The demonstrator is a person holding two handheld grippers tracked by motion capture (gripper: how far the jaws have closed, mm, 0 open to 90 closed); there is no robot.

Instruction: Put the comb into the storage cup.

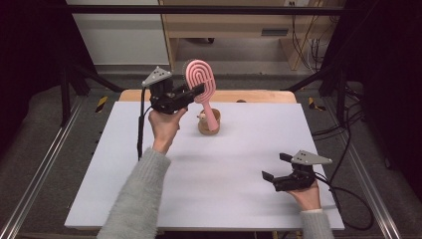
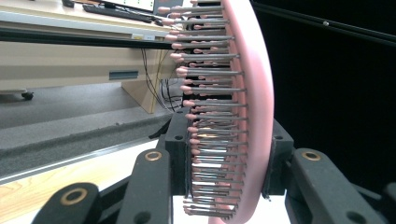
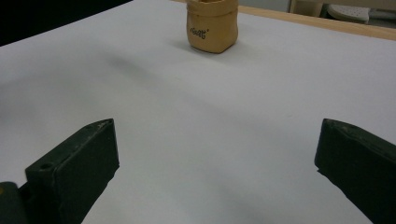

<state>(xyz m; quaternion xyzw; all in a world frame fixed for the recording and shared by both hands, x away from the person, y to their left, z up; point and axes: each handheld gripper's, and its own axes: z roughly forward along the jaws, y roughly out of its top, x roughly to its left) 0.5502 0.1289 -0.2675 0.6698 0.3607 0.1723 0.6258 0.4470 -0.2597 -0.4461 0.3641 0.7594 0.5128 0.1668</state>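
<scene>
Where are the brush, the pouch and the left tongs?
brush (image 1: 199,74), high view, pink head
pouch (image 3: 212,25), right gripper view, front wall
left tongs (image 1: 198,91), high view, tips clamped on brush

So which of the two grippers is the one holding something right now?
The left gripper: its jaws are clamped on the pink hairbrush, handle down in the small tan pot. The right gripper sits open, nothing between its jaws.

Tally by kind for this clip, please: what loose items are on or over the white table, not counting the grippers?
Pink hairbrush, clamped in the left gripper: 1
Tan pouch-like holder, standing on the white table: 1
Total: 2
</scene>
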